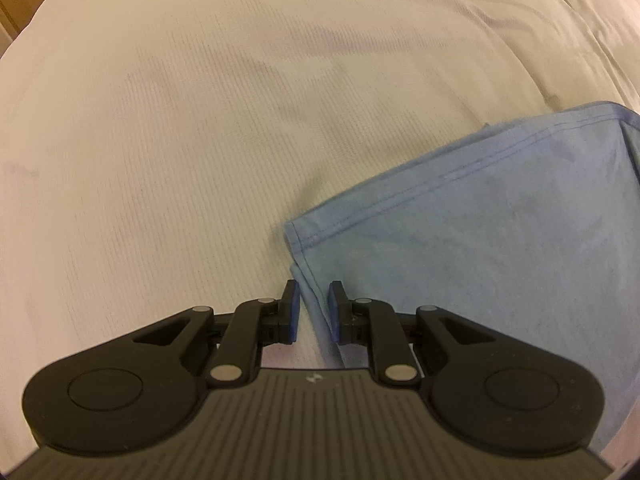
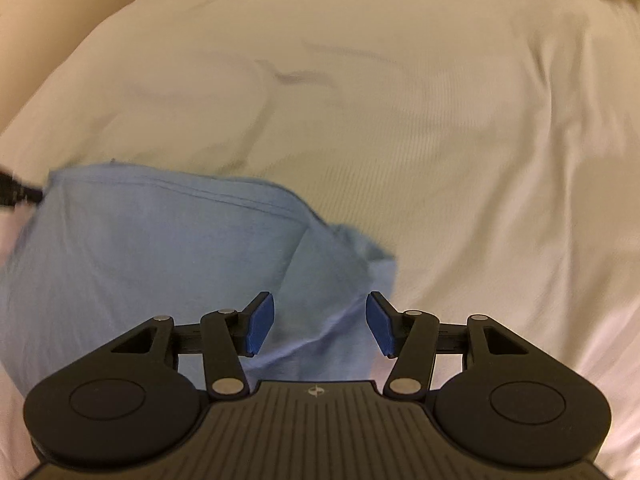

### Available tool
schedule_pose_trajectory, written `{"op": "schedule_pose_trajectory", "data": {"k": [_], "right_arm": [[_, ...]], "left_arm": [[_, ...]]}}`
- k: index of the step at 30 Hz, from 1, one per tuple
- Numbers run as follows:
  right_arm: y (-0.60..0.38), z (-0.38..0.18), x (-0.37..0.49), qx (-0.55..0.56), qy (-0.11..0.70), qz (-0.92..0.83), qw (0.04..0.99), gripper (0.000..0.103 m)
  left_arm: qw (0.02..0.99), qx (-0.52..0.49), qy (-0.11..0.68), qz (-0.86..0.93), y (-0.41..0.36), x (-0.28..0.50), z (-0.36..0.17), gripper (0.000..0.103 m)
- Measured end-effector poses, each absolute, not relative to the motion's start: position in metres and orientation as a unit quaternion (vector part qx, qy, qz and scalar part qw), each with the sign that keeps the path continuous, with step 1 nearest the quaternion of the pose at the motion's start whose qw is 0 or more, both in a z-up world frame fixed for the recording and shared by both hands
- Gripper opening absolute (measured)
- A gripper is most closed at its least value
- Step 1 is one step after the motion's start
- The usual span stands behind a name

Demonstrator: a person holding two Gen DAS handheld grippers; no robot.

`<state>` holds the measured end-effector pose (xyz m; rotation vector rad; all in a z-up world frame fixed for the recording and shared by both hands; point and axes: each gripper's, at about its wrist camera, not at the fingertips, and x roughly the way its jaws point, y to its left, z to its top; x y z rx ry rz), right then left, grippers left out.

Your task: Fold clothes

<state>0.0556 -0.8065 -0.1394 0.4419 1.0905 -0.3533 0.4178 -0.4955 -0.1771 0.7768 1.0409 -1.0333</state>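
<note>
Left wrist view: your left claw [image 1: 314, 312] sits low over the bed [image 1: 180, 140], jaws narrow but w/ a gap between the blue pads [image 1: 295, 308]. The side edge of the light-blue garment [image 1: 480, 240] runs into that gap; the pads stand either side of the edge, and you can't tell from here whether they touch it. The garment lies flat on the bed to the right of the claw, its stitched hem running diagonally up toward the right, hem corner just ahead of the pads. The rest of the view is cream ribbed bedcover w/ shallow wrinkles.

Right wrist view: your right claw [image 2: 320, 326] is wide apart, nothing between the pads [image 2: 262, 326] but cloth lying below them. It hovers over the near right part of the garment [image 2: 160, 248], where the fabric bunches into a raised fold; a loose corner sticks out just beyond the right pad. The hem seam runs across the top of the garment. At far left, a dark object [image 2: 16, 192] meets the garment's corner; it's too cropped and blurred to identify w/ certainty. The bed [image 2: 460, 160] fills the remainder, creased in places. View is slightly motion-blurred.
</note>
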Motion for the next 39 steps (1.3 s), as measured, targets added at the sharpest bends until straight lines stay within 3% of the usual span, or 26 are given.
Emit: {"op": "schedule_pose_trajectory", "data": {"k": [1,2,4,9,14,20,25,28,32,39], "right_arm": [[-0.808,-0.144,0.057,0.224,0.511,-0.170,0.812,0.035],[-0.810,-0.147,0.058,0.236,0.511,-0.173,0.808,0.009],[-0.815,-0.144,0.060,0.225,0.520,-0.175,0.806,0.001],[-0.830,-0.128,0.060,0.132,0.534,-0.214,0.807,0.002],[-0.829,-0.116,0.044,0.128,0.528,-0.240,0.805,0.030],[-0.781,-0.116,-0.002,0.218,0.529,-0.208,0.794,0.045],[-0.727,-0.131,-0.032,0.273,0.552,-0.190,0.765,0.047],[-0.710,-0.141,-0.038,0.238,0.576,-0.191,0.758,0.033],[-0.724,-0.136,-0.067,0.226,0.570,-0.262,0.745,0.036],[-0.687,-0.113,-0.065,0.111,0.578,-0.197,0.784,0.041]], "left_arm": [[0.675,0.346,0.462,-0.459,-0.496,0.416,-0.177,0.013],[0.675,0.348,0.461,-0.458,-0.497,0.415,-0.176,0.013],[0.673,0.355,0.458,-0.459,-0.499,0.415,-0.175,0.014],[0.675,0.360,0.456,-0.456,-0.503,0.415,-0.173,0.014],[0.679,0.359,0.452,-0.453,-0.498,0.404,-0.173,0.014],[0.684,0.350,0.449,-0.455,-0.467,0.382,-0.162,0.020],[0.679,0.342,0.468,-0.451,-0.431,0.355,-0.158,0.023],[0.671,0.346,0.480,-0.447,-0.413,0.343,-0.162,0.023],[0.671,0.353,0.477,-0.444,-0.399,0.331,-0.166,0.023],[0.667,0.405,0.407,-0.474,-0.375,0.300,-0.144,0.024]]}}
